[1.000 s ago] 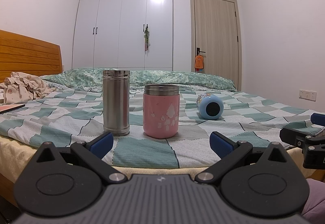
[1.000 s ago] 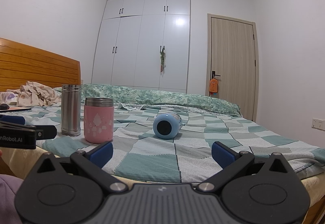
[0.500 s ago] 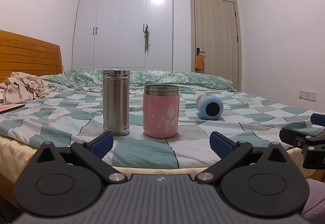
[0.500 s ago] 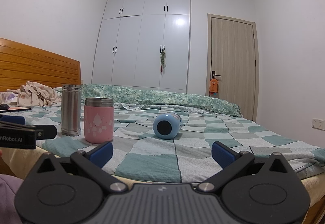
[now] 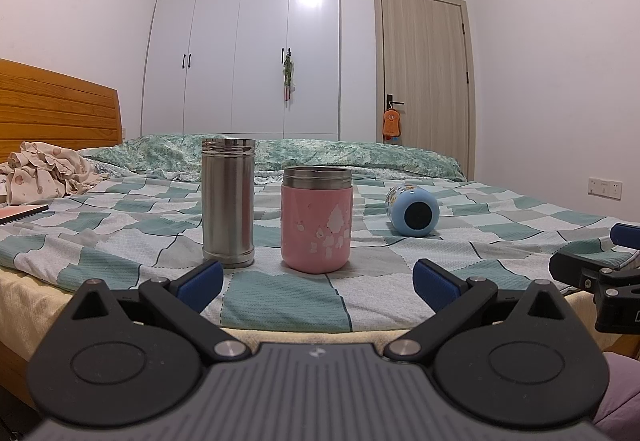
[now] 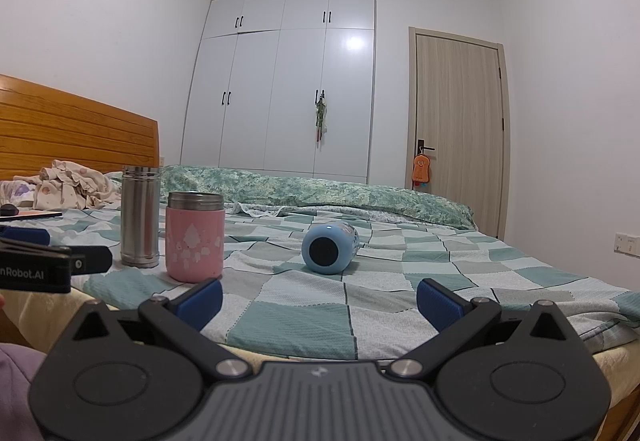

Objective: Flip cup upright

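The blue cup lies on its side on the checked bed, its round end facing the right hand-held gripper, long axis running away from it. That hand-held gripper, jaws wide and empty, sits nearer than the left hand-held gripper, equally wide, fronting the pink cup.

My 2 wrist views low at the bed edge, facing the wardrobe, sharing all 3 cups.
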{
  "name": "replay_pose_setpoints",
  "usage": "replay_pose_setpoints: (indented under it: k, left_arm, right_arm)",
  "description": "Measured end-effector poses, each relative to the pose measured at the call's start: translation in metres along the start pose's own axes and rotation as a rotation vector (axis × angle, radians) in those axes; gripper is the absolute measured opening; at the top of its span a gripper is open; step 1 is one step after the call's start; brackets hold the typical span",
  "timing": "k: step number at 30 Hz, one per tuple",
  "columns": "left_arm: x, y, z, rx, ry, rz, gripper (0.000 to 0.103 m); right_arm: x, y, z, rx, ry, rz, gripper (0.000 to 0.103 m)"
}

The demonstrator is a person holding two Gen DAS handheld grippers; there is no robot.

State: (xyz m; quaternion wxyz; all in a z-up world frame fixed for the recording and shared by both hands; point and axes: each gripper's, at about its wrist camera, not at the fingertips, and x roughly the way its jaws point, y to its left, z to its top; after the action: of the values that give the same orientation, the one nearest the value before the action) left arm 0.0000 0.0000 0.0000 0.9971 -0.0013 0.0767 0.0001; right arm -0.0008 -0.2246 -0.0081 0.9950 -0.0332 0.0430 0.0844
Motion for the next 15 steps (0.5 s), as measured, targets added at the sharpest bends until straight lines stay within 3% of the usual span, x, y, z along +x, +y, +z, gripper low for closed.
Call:
replay_pose_setpoints:
  k: [15]
  left_arm:
    - [0.0033, -0.0015, 0.0060, 0.012, 0.030, -0.001, 0.103]
  right_arm:
    - [-0.0002, -0.0035, 0.0045, -0.001, 0.017, 0.033, 0.103]
